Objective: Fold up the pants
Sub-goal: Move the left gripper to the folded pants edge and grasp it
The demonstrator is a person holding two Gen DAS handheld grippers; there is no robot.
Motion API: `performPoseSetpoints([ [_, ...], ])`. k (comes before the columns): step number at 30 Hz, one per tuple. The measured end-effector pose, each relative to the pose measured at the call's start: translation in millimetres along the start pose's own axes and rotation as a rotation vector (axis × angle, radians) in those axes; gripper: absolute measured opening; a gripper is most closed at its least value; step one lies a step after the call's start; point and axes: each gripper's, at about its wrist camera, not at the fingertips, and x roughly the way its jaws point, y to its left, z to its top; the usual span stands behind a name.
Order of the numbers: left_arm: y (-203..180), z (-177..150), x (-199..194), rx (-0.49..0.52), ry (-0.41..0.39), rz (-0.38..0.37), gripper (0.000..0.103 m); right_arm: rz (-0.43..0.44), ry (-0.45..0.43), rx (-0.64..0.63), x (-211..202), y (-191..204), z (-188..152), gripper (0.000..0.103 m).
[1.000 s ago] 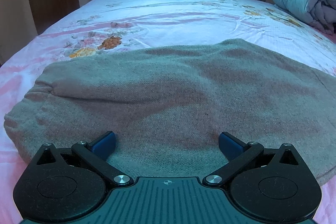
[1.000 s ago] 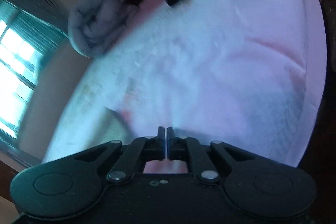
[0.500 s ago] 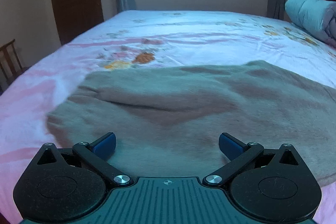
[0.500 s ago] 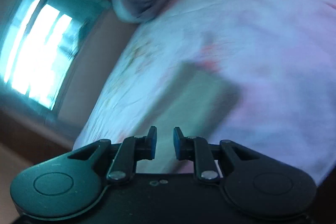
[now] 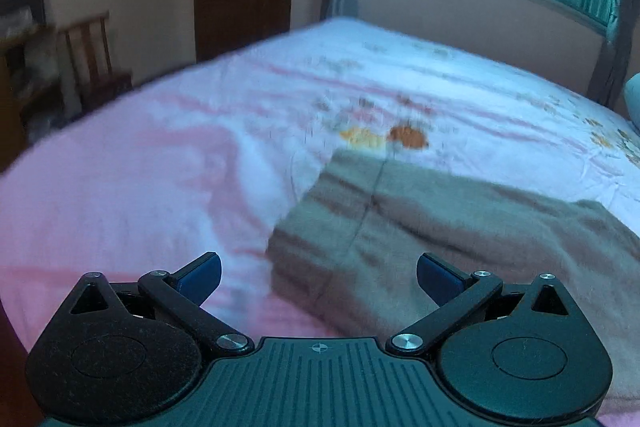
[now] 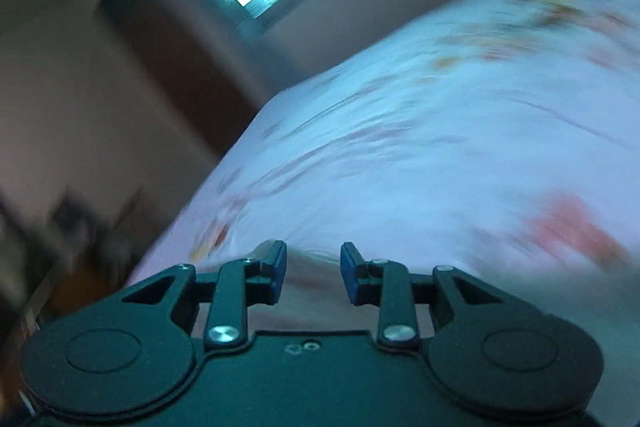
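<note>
Item: grey-brown pants (image 5: pixel 460 235), lying flat as a folded slab on the pink floral bed (image 5: pixel 160 179) toward its near edge, long axis running along that edge, one short end facing the chair-side edge; no part gripped. Left gripper (image 5: pixel 318 277) stood with jaws wide apart and empty above the pants' end, while the right gripper (image 6: pixel 313 273), jaws partly apart after just opening and nothing between them, hung over bare sheet. Handling judgement: the next fold wanted both claws pinching matching corners of one short end, lifted together so the layers stayed aligned.
</note>
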Motion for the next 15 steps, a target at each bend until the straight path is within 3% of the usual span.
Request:
performPoseSetpoints([
  [4,5,-10,10,-0.062,0.012,-0.003,0.100,0.023,0.125,-0.228,94,41,16,0.023],
  [5,6,-13,11,-0.082,0.015,-0.001,0.091,0.031,0.157,-0.285,113,49,17,0.023],
  [7,12,-14,20,-0.149,0.038,-0.020,0.086,0.042,0.208,-0.364,142,61,15,0.023],
  [11,15,-14,31,-0.201,0.045,-0.076,0.066,0.044,0.301,-0.456,184,67,12,0.022],
  [15,13,-12,35,-0.206,0.047,-0.090,0.063,0.069,0.385,-0.478,203,60,13,0.018],
])
